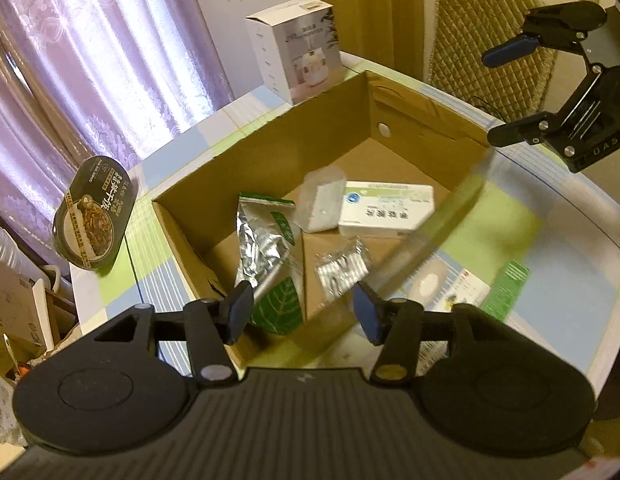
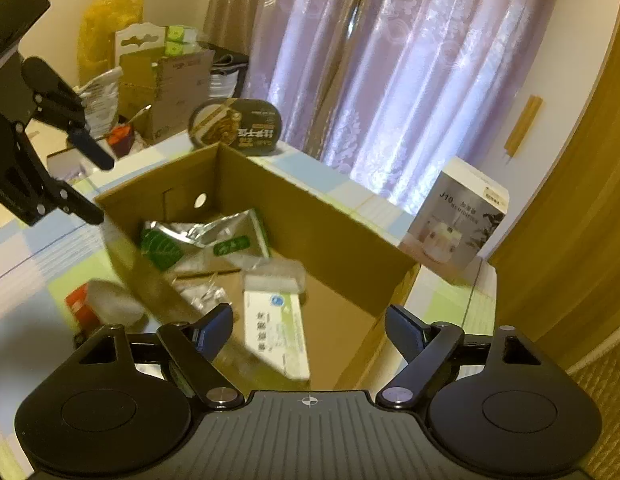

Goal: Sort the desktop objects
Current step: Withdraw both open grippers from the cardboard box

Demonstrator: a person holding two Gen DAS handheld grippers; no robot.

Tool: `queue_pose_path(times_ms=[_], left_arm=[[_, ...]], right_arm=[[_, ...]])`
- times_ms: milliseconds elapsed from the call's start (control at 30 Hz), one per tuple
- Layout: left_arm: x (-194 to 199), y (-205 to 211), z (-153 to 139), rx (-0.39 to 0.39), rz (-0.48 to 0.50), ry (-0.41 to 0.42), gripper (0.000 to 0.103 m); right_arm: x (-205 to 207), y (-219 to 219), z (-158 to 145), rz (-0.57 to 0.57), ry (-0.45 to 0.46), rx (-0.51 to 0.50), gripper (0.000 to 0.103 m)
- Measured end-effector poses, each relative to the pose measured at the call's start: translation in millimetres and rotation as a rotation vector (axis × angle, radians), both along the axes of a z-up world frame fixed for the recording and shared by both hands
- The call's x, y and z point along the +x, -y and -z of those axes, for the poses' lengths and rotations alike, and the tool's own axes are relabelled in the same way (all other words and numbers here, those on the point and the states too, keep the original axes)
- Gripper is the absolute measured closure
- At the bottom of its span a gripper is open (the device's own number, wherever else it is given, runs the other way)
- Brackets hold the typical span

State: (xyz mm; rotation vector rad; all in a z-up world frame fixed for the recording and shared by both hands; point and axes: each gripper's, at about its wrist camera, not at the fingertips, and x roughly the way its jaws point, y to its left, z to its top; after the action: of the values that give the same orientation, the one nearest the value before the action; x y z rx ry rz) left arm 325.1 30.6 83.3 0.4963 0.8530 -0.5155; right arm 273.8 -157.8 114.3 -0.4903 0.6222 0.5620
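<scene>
An open cardboard box [image 1: 270,152] [image 2: 310,216] stands on the checked table. Inside lie a silver-green foil pouch [image 1: 266,240] [image 2: 214,240], a clear plastic case [image 1: 320,204] [image 2: 274,276], a white medicine box [image 1: 386,208] [image 2: 276,332] and a blister pack [image 1: 342,268] [image 2: 202,296]. My left gripper [image 1: 304,314] [image 2: 95,184] hangs open over the box's near corner, holding nothing. Above the box's far side my right gripper [image 2: 310,332] [image 1: 506,94] is also open with nothing between its fingers.
A black noodle bowl [image 1: 94,216] [image 2: 236,126] and a white humidifier carton [image 1: 298,48] [image 2: 458,220] stand on the table [image 1: 558,248] beside the box. A blurred red-and-white packet [image 2: 98,308] [image 1: 462,284] lies outside it. Curtains, a padded chair [image 1: 486,40] and floor clutter [image 2: 150,80] surround the table.
</scene>
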Motion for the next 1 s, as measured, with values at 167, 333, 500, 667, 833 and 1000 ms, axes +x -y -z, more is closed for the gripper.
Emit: queue_pose_path(times_ms=[167,333,500,667,833,1000], left_arm=[[-36.1,6.4,-9.4,0.003,0.047,0.024,0.038],[-68.8,13.7,-9.0,0.012,0.089,0.037,0.027],[-100.1,14.5,-0.3,0.001,0.108,0.03,0.023],[-132.8,7.8,11.1,0.035,0.133,0.044,0.019],[-158.2,2.1,22.7,0.082,0.195,0.041,0.019],[-173.8,-1.4,33.6,0.108,0.229,0.04,0.019]], right_arm=[[-27.0,14.0,-3.1,-0.007,0.0,0.009,0.02],[-53.6,26.3,-5.2,-0.01,-0.001,0.034,0.018],[-82.5,37.8,-1.5,-0.016,-0.009,0.04,0.016],[-106.0,48.2,8.1,-0.029,-0.022,0.037,0.014],[-124.2,49.4,23.8,-0.09,-0.029,-0.005,0.013],[-133.9,42.6,38.4,-0.152,-0.039,-0.062,0.013]])
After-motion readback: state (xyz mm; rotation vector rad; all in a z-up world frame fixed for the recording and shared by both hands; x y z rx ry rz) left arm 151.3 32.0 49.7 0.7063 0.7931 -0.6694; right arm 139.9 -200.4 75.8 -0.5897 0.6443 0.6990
